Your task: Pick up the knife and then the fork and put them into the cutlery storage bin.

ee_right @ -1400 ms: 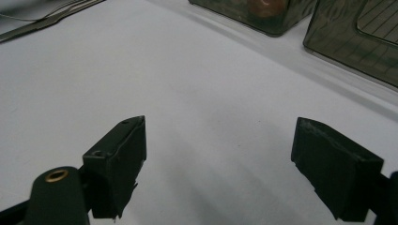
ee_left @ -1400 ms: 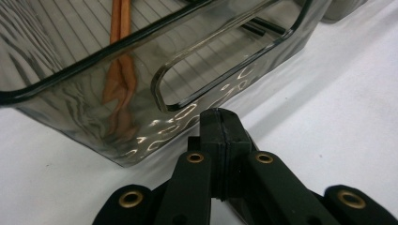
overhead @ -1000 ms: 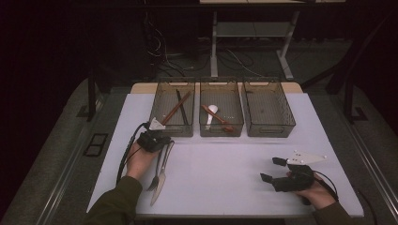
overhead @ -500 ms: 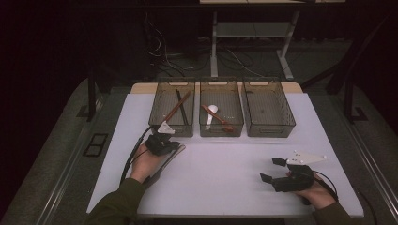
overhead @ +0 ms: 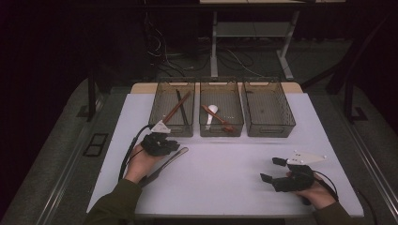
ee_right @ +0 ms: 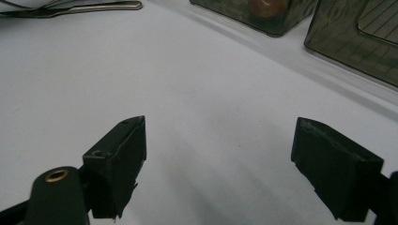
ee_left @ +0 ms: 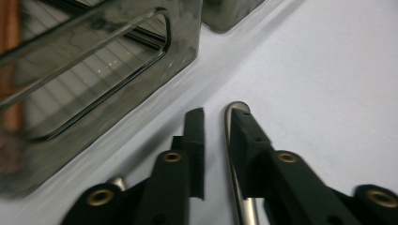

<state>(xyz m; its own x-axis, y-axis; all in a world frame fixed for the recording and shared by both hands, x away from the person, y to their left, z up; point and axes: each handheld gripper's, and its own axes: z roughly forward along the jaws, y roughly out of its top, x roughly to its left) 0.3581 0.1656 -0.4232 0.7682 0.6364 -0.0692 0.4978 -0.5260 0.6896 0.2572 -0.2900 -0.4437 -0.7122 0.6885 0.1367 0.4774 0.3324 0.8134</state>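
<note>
Left jaws easing off the metal utensil beside the left bin

The left gripper point(ee_left: 216, 140) has just been opening: its jaws stand narrow, the metal utensil point(ee_left: 233, 154) between them, resting against one pad on the white table point(overhead: 225, 183). Best to widen fully, then lift straight off. The smoky left bin point(overhead: 172, 107) sits just beyond. The right gripper point(ee_right: 220, 173) gapes wide, empty. No readable writing anywhere.

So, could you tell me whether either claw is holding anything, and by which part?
Nothing is gripped: the left claw has just been opening, the utensil handle's end loose between its jaws; the right claw is empty.
</note>
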